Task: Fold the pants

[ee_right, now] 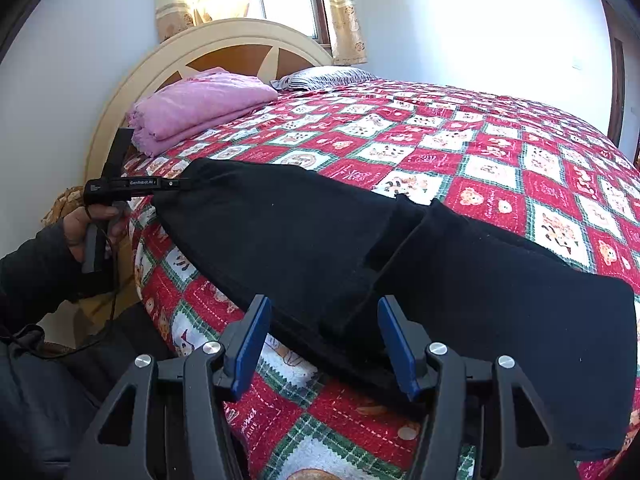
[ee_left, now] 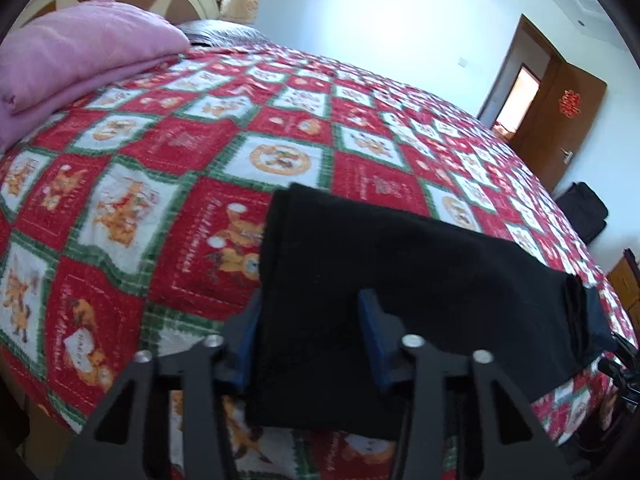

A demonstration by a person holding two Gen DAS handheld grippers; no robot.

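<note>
Black pants [ee_right: 320,240] lie stretched along the near edge of a red checked quilt [ee_right: 480,152]. One layer overlaps another near their middle. My right gripper [ee_right: 324,340] is open, its blue pads [ee_right: 250,340] either side of the pants' near edge without pressing it. A hand [ee_right: 92,220] holds my left gripper [ee_right: 180,184] at the pants' left end. In the left wrist view that end of the pants [ee_left: 360,264] fills the gap of the left gripper [ee_left: 308,320]. One finger [ee_left: 374,332] lies on top of the cloth and the other sits at its edge. The cloth looks flat, not pinched.
A folded pink blanket [ee_right: 200,104] and a striped pillow [ee_right: 320,76] lie by the cream headboard [ee_right: 240,32]. A brown door [ee_left: 560,120] stands open beyond the bed, with a black bag [ee_left: 580,208] on the floor near it. The bed's edge drops off close to both grippers.
</note>
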